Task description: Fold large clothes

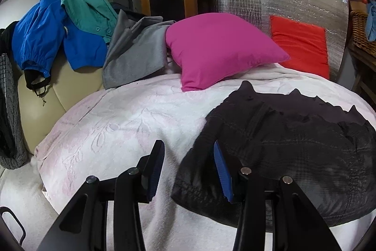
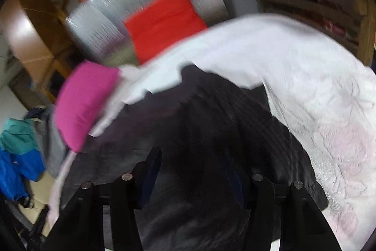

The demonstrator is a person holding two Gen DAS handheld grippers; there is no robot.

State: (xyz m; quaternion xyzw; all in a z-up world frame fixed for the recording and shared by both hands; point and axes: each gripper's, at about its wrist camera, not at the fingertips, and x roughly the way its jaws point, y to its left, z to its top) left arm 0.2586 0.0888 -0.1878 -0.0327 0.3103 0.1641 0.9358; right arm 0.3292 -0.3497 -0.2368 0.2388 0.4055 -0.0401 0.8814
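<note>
The black garment (image 1: 293, 145) lies bunched on the white blanket (image 1: 117, 128), on its right half in the left wrist view, in front of the pink cushion (image 1: 216, 48) and the red cushion (image 1: 303, 46).

The left gripper (image 1: 188, 171) hovers over the garment's left edge. Its jaws stand wide apart and hold nothing. The left pad (image 1: 155, 175) is above bare blanket; the right pad (image 1: 222, 175) is above the black fabric.

The right gripper (image 2: 192, 178) is directly over the garment (image 2: 199, 121). This view is motion-blurred. Its jaws stand apart, with dark fabric filling the gap between them; whether they touch the fabric cannot be told.

Blue, green and grey clothes (image 1: 77, 34) are piled on the sofa back, left of the pink cushion.
</note>
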